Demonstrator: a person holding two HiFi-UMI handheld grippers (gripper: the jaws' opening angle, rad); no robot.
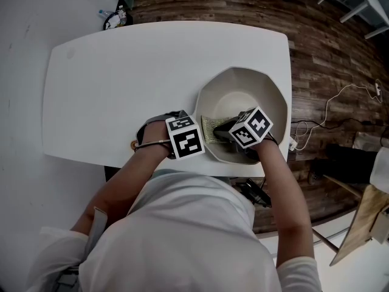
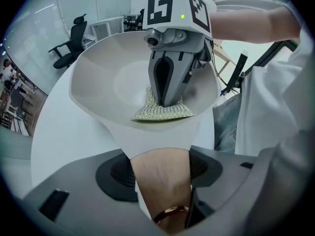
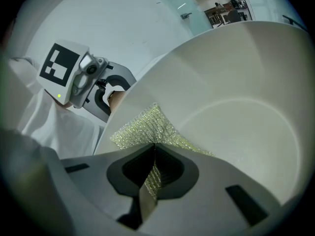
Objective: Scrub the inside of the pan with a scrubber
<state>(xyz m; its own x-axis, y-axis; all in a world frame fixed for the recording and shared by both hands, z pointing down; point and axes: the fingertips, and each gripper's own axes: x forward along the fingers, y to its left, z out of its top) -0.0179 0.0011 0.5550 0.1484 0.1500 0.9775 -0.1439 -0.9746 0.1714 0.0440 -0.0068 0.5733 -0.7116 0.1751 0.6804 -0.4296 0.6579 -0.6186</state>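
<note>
The pan (image 1: 243, 90) is pale cream with a faceted rim, straight ahead of the left gripper (image 2: 160, 159), which is clamped on its tan handle (image 2: 162, 181). The right gripper (image 3: 153, 149) pinches the glittery greenish scrubber (image 3: 142, 124), flat on the inner wall just past its jaws. The handle's end is cut off, and the scrubber's back edge disappears between the jaws.

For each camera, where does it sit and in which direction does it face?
Head view: on the person's head, facing steeply down at table and pan; both forearms and torso show.
Left gripper view: on the left hand-held gripper, shut on the pan handle, facing into the pan; the person's right forearm shows.
Right gripper view: on the right hand-held gripper, shut on the scrubber, facing the pan's inner wall; a white shirt shows.
Both gripper views show the scrubber.
</note>
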